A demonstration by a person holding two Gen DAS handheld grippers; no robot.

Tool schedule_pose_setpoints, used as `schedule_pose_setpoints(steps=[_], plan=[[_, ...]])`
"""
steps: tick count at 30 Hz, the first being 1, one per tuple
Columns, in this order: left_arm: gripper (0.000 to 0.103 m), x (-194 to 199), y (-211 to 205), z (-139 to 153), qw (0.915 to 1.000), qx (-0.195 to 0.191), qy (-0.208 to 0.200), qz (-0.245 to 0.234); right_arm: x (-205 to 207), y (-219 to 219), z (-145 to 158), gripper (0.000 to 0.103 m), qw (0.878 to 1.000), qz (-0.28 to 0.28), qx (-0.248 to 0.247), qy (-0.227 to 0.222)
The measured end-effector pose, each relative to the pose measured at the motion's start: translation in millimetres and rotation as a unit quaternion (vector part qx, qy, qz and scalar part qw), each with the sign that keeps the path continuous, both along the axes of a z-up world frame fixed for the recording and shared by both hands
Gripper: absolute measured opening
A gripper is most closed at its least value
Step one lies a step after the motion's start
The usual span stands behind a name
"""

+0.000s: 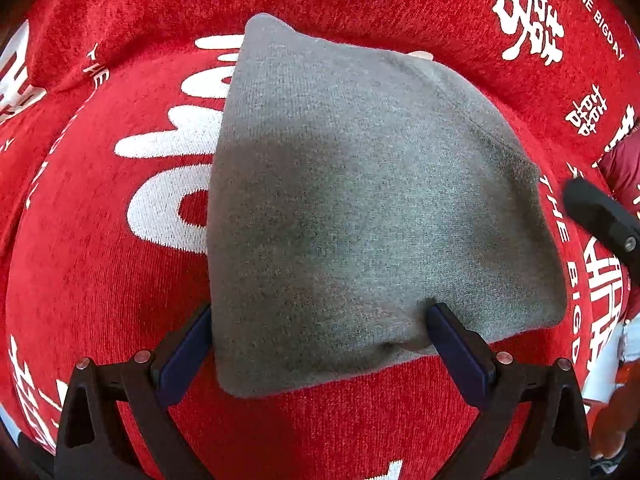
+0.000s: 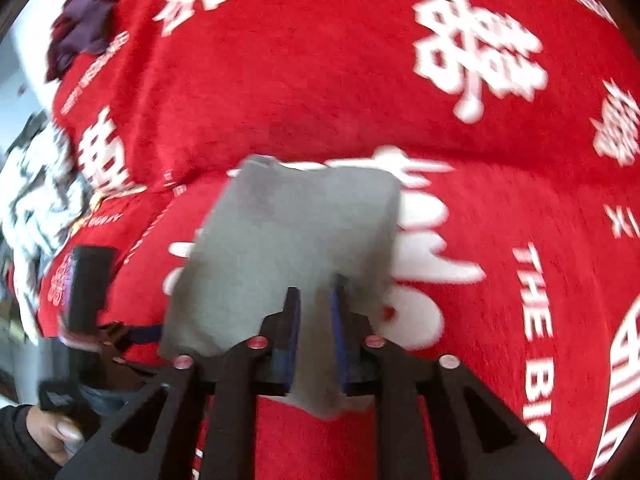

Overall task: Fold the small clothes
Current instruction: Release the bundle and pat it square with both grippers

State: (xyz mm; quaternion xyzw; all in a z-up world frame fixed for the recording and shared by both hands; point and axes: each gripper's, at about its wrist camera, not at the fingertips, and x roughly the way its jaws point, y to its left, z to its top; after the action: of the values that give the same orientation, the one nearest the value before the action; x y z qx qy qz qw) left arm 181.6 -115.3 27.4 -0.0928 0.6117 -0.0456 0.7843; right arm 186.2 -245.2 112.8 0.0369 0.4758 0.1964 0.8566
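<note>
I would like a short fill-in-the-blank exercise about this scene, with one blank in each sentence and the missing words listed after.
1. The small garment being folded is ____ in colour.
2. It lies on a ____ blanket with white lettering.
3. In the right wrist view, the right gripper has a fold of the garment ____ its jaws.
4. The English words printed on the blanket read "THE ____".

Missing words: grey; red; between; BIGDAY

Left gripper (image 1: 320, 326) fingers spread, right gripper (image 2: 316, 306) narrower.
</note>
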Motion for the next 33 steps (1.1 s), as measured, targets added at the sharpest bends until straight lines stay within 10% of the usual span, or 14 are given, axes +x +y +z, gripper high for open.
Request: schedule_pose_setpoints(steps=[4, 6, 10, 14, 18, 22, 24, 33], plan=[[0.103, -3.7, 4.6, -0.5, 0.9999, -0.011, 0.006, -0.01, 25.5, 7.3, -40.7, 0.049, 0.998, 0.007, -0.01, 0.058], [0.103, -4.8, 11.4, 0.5, 0.9996, -0.02, 0.013, -0.013, 31.5, -23.5, -59.9, 0.004, 0.995, -0.044, 0.037, 0.083], [0.103, -7.4, 25.4, 11.5, 0.999, -0.044, 0.01, 0.007, 21.4, -51.5, -59.4, 0.0, 0.988, -0.067, 0.098, 0.095], [0.103, -11.3, 33.2, 23.5, 0.9976, -0.06, -0.02, 0.029, -8.5, -32.6, -23.6, 0.011, 0.998, -0.018, 0.049, 0.038], [0.103, -9.6, 24.0, 0.2, 0.9999, 0.004, 0.013, 0.007, -32.2, -11.3, -20.0, 0.05, 0.998, 0.043, 0.029, 0.017], [0.103, -18.3, 30.5, 2.9, 1.0, 0.001, 0.006, -0.007, -28.8, -26.7, -63.2, 0.056, 0.997, -0.013, -0.04, 0.071], [0.103, -26.3, 36.5, 10.8, 0.9997, 0.012, -0.013, -0.016, -31.3, -47.2, -58.5, 0.059, 0.995, -0.048, 0.022, 0.083], [0.103, -43.3, 38.7, 13.3, 0.9976, 0.04, -0.045, -0.035, -41.6, -3.9, -26.3, 0.059, 0.999, 0.022, -0.041, 0.007]])
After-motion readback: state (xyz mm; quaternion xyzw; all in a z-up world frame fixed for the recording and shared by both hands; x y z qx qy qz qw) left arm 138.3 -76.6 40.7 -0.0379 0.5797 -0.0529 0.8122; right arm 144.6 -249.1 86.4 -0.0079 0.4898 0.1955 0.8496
